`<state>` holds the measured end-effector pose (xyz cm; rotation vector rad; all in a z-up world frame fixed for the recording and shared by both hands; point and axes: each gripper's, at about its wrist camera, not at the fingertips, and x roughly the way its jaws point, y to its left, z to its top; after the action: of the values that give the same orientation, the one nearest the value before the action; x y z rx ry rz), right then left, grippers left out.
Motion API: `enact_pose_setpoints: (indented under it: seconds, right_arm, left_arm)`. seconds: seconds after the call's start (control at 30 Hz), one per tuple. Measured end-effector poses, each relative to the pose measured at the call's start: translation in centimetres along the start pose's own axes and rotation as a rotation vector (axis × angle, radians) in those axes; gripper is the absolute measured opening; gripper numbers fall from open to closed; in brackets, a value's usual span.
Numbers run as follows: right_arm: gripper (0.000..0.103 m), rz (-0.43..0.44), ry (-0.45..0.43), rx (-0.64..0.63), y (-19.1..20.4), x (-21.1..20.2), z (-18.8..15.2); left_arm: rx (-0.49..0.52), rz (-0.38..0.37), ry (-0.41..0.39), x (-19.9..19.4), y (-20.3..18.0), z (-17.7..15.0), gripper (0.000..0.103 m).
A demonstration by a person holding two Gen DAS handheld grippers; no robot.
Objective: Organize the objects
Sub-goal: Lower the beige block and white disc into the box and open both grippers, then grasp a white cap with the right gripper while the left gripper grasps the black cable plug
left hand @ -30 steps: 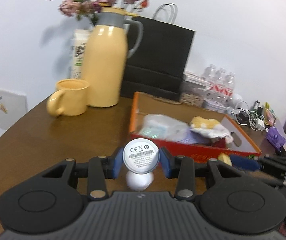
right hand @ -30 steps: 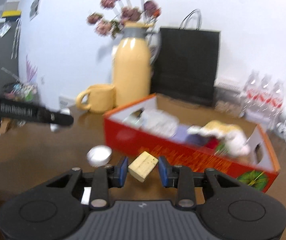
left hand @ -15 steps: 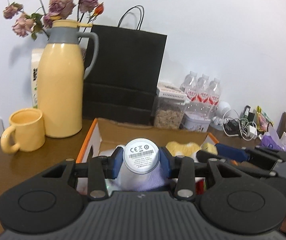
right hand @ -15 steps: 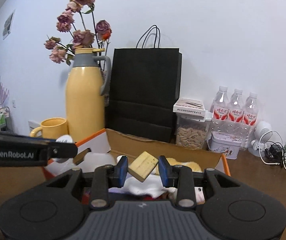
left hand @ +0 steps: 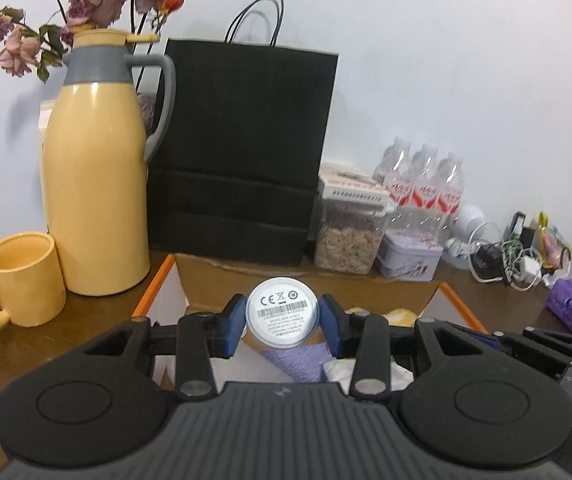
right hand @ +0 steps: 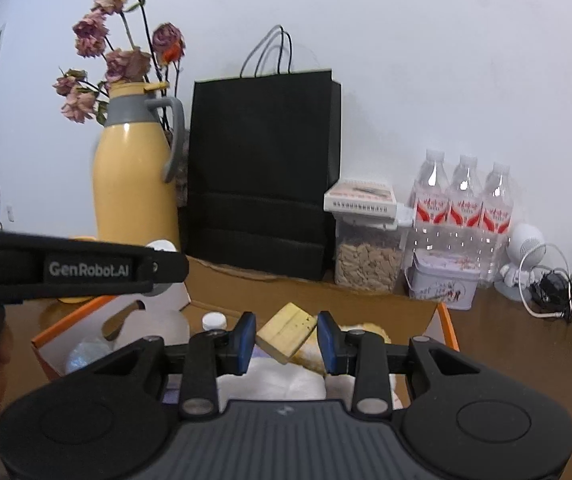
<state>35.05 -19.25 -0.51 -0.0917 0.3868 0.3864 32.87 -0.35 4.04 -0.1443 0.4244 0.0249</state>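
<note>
- Left wrist view: the left gripper [left hand: 282, 320] hangs over the open orange cardboard box [left hand: 153, 285], near the box's back wall.
- A round white device with a barcode label on its flat base [left hand: 282, 313] sits between the blue pads, base toward the camera. It is taken across its round sides, likely because that is the only width the jaws can span.
- The jaws have just been opening, at less than half their spread, with the device between them. Whether the pads press on it cannot be told from this view. Judged as a release, so that the device drops into the box.
- Directly below the device, inside the box, lies a purple cloth [left hand: 297, 364]. A tall yellow thermos jug [left hand: 94, 184] and a yellow mug [left hand: 26, 280] stand outside the box's left corner, clear of the drop.
- Right wrist view: the right gripper [right hand: 286, 340] is above the same box, toward its right half.
- It is closed narrowly on a pale wooden block [right hand: 287, 336], which sits tilted, corner up, both pads touching it.
- The block is above the box's contents, a white cloth [right hand: 270, 384] just under it. It is not yet let go, and looks ready to be dropped.
</note>
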Motion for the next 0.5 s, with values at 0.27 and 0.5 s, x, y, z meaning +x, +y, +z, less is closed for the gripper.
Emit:
enact_pose_setpoints:
  seconds: [0.27, 0.5]
  right_arm:
    - [0.103, -0.014, 0.005, 0.021, -0.66, 0.19, -0.51]
    - [0.103, -0.036, 0.003, 0.032, -0.87, -0.12, -0.31]
  left_arm:
    - [-0.019, 0.046, -0.024, 0.06, 0.85, -0.23, 0.103]
    - [-0.014, 0.057, -0.023, -0.36, 0.97, -0.19, 0.103]
